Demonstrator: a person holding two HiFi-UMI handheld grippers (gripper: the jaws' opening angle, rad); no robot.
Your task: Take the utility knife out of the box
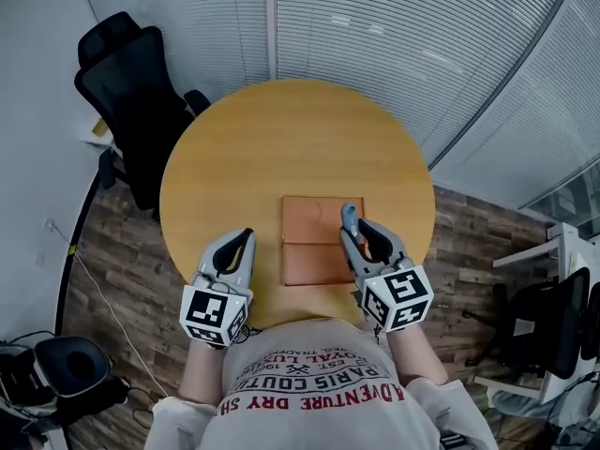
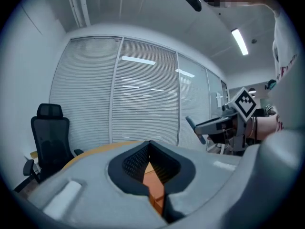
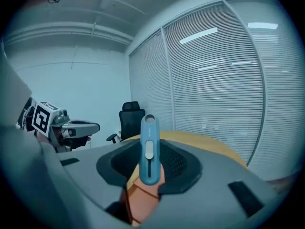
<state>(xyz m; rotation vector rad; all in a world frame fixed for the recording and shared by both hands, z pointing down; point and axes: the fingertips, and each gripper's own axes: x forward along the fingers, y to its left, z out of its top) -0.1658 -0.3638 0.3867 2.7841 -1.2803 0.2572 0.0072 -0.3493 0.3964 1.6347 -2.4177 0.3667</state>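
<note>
An orange box lies opened flat on the round wooden table, near its front edge. My right gripper hovers over the box's right side, shut on a blue utility knife. In the right gripper view the knife stands upright between the jaws, slider facing the camera, above the box. My left gripper is left of the box, shut with nothing in it. The left gripper view shows its tips together, the box below, and the knife at the right.
A black office chair stands behind the table at the left. Another chair and a white desk are at the right, and a black chair base is on the wooden floor at lower left. Blinds line the far wall.
</note>
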